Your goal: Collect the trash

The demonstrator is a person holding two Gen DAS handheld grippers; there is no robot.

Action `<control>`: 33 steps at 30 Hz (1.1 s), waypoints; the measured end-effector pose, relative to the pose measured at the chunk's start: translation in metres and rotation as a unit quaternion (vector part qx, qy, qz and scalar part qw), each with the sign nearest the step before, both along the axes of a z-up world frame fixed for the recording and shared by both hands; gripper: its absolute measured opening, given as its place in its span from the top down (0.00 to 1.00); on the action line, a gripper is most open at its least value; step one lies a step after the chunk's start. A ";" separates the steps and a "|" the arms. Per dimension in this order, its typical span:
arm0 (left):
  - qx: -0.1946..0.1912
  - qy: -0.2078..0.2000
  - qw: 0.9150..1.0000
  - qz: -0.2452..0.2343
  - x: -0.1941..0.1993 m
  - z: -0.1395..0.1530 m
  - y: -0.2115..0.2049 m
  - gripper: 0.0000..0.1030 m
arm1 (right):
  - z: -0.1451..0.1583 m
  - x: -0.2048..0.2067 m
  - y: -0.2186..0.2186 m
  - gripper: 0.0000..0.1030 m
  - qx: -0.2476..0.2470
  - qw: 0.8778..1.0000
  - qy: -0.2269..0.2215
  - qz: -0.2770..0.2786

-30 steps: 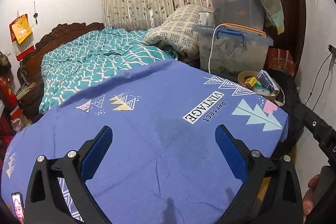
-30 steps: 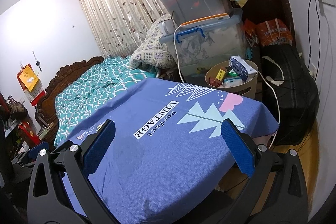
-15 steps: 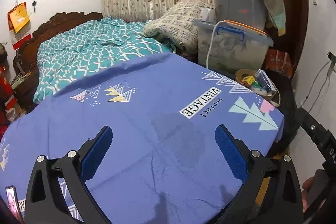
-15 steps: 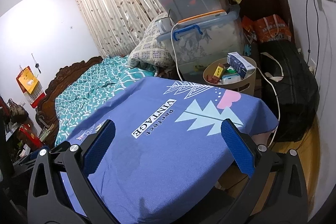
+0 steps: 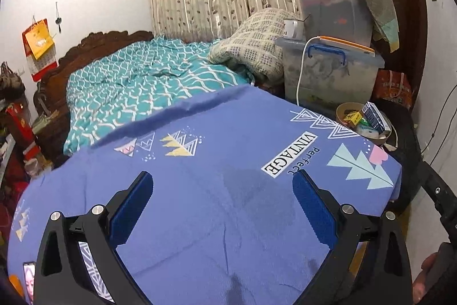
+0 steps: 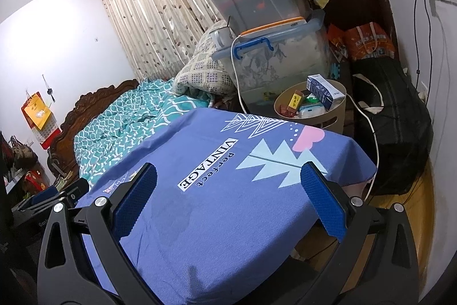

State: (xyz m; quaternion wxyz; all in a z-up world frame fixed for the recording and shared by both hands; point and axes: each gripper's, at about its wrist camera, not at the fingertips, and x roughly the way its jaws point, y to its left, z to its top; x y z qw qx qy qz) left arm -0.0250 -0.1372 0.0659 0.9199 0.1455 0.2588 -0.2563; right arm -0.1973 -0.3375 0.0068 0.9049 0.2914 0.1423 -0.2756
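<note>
left gripper (image 5: 221, 209): fingers spread wide, nothing between them, hovering over the worktop (image 5: 200, 190).
right gripper (image 6: 227, 200): fingers apart too, empty, also above the worktop, aimed toward its far right corner.
worktop: covered by a blue printed cloth (image 6: 228, 205); its visible surface carries no loose trash, only a darker damp-looking patch (image 5: 257, 190).
trash: boxes and wrappers sit in a round beige bin (image 6: 334, 110) on the floor just past the worktop's far corner. A blue-white carton (image 6: 322, 90) sticks out above the rim, a yellow packet (image 6: 295, 100) and other scraps lie below it.
bin neighbours: stacked clear storage boxes (image 6: 274, 56) behind it, black bag (image 6: 394, 119) to its right, bed (image 5: 148, 87) to the left.
progress: judging by the bare cloth and filled bin, collection looks mostly or fully done. Cannot tell whether more trash lies outside the views.
left to do: nothing obvious in view; possibly check the floor near the bin, which is partly hidden.
</note>
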 end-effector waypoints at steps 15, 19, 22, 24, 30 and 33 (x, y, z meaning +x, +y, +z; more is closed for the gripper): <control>-0.001 -0.014 1.000 0.006 -0.003 0.002 0.004 0.08 | -0.001 -0.001 0.000 0.03 0.002 1.000 0.000 -0.004; 0.001 -0.014 1.000 0.007 -0.001 0.000 0.004 0.08 | -0.002 0.002 0.001 0.03 0.001 1.000 0.003 -0.003; 0.005 -0.012 1.000 0.004 0.000 -0.002 0.002 0.08 | 0.003 0.000 0.004 0.03 -0.008 1.000 0.000 -0.003; 0.007 -0.012 1.000 0.002 0.000 -0.003 0.001 0.08 | 0.005 -0.004 0.006 0.03 -0.014 1.000 -0.003 -0.007; 0.010 -0.012 1.000 -0.001 -0.002 -0.004 -0.001 0.08 | 0.006 -0.007 0.005 0.03 -0.014 1.000 -0.005 -0.008; 0.012 -0.011 1.000 -0.003 -0.004 -0.005 -0.002 0.08 | 0.005 -0.008 0.006 0.03 -0.016 1.000 -0.007 -0.007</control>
